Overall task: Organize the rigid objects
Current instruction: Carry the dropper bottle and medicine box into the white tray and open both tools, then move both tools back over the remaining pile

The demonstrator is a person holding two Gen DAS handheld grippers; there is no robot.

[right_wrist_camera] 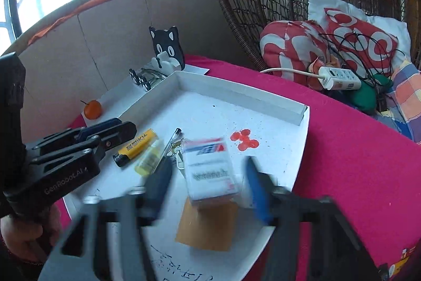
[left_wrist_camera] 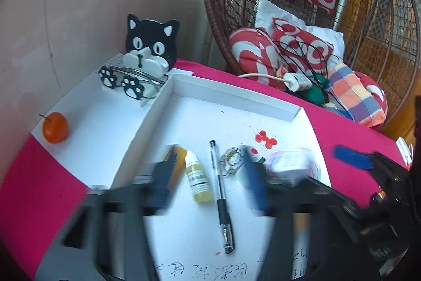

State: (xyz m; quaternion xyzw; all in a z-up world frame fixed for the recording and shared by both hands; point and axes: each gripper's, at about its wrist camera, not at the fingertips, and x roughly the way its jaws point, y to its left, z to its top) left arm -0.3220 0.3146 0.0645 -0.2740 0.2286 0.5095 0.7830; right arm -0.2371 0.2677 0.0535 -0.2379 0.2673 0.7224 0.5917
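- Our left tongs [left_wrist_camera: 208, 185] stood released over the white tray [left_wrist_camera: 231, 96], straddling the bottle [left_wrist_camera: 198, 179] and pen [left_wrist_camera: 221, 191] without touching them.
- Our right tongs [right_wrist_camera: 208, 185] gaped around the box [right_wrist_camera: 210, 170], pads apart from it.
- The lighter [right_wrist_camera: 136, 146] lay just beside the bottle on the counter [right_wrist_camera: 355, 162].

1. Both fingers of the left hand-held gripper [left_wrist_camera: 208, 181] are smeared by motion blur, so their edges are mush.
2. The yellow lighter [left_wrist_camera: 176, 162] is half hidden behind the left finger.
3. The clear box [right_wrist_camera: 209, 171] between the right hand-held gripper [right_wrist_camera: 208, 186] fingers is blurred; its label can't be read, maybe a card box.
4. The handwriting [left_wrist_camera: 202, 269] on the white tray [left_wrist_camera: 231, 96] is cut off by the bottom edge.
5. The brown card [right_wrist_camera: 208, 227] sits partly under that box.
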